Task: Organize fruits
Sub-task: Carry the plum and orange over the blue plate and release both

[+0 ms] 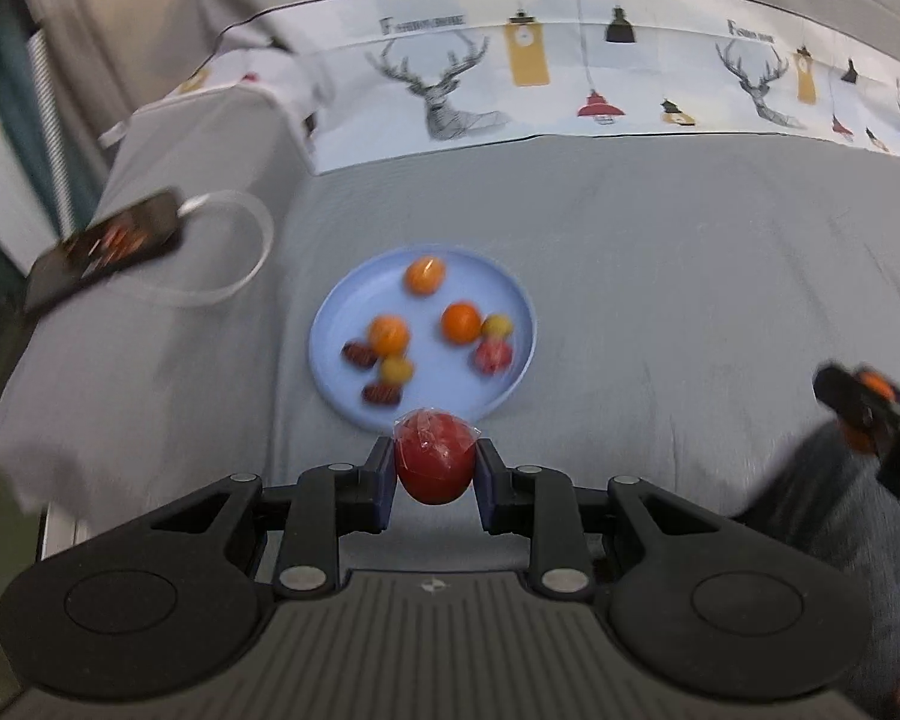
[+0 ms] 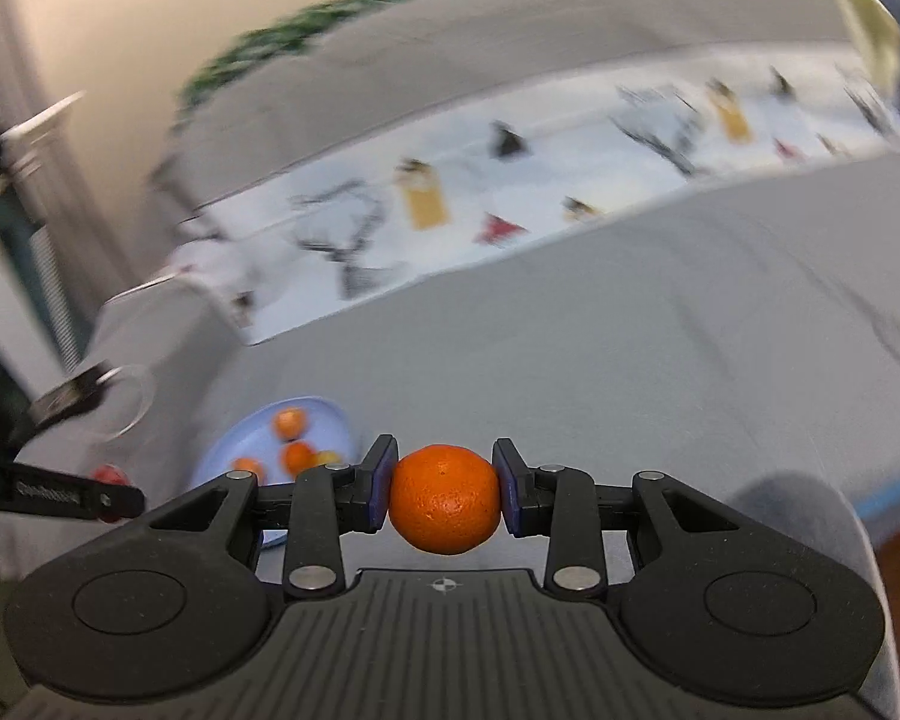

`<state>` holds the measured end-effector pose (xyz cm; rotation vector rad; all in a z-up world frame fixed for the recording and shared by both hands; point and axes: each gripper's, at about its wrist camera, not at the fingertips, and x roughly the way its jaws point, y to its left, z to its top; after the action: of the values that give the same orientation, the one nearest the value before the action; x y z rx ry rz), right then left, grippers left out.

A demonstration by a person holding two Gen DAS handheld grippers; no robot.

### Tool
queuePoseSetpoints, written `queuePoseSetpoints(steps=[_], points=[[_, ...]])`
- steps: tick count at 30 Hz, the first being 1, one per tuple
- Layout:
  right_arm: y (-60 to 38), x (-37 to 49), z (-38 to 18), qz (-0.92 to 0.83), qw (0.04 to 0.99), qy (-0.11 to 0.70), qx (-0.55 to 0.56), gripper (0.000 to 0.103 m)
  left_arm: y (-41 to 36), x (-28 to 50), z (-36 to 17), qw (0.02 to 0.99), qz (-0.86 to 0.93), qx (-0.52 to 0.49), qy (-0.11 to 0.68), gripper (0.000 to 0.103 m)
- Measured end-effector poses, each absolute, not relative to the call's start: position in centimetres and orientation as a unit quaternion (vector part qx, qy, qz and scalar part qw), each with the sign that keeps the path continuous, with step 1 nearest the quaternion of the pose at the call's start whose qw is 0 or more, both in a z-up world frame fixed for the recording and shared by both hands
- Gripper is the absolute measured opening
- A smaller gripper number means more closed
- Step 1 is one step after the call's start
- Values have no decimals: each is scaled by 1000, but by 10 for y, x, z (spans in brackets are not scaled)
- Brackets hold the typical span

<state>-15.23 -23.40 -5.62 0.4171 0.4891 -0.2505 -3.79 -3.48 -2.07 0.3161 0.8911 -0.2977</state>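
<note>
The left gripper [image 1: 435,462] is clenched on a red fruit in clear wrapping [image 1: 433,456], carried in the air just short of the near rim of the blue plate [image 1: 330,312]; the right gripper [image 2: 444,495] is clenched on an orange [image 2: 444,499], both pads pressed against its sides, and it hangs over the grey bedcover [image 2: 630,360], well off to the right of the plate.

The plate lies on the bedcover toward its left edge, not far from the pillow where a phone [image 1: 105,246] lies with its white cable [image 1: 234,252]; on the plate are three oranges, two small yellow fruits, a wrapped reddish one and two dark red pieces, loosely scattered.

To my eye the step in hand is setting both fruits onto the plate; the bare middle and near part look the best spots for the red one, lowered until it touches before letting go, since a round fruit dropped on a soft bed may roll off the rim; the orange would sit well by its fellows toward the far side; one hand at a time would keep the grippers from knocking together over so small a plate.
</note>
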Motion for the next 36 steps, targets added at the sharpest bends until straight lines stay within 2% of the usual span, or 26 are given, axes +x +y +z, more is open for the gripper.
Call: queuePoseSetpoints(steps=[11,36], points=[[-155,-176,-18,-11,980,197,40,36,16,-77,-10,899,-125,104,407,30],[-139,-163,-24,-13,974,224,15,36,18,-66,-20,896,-133,97,413,30]])
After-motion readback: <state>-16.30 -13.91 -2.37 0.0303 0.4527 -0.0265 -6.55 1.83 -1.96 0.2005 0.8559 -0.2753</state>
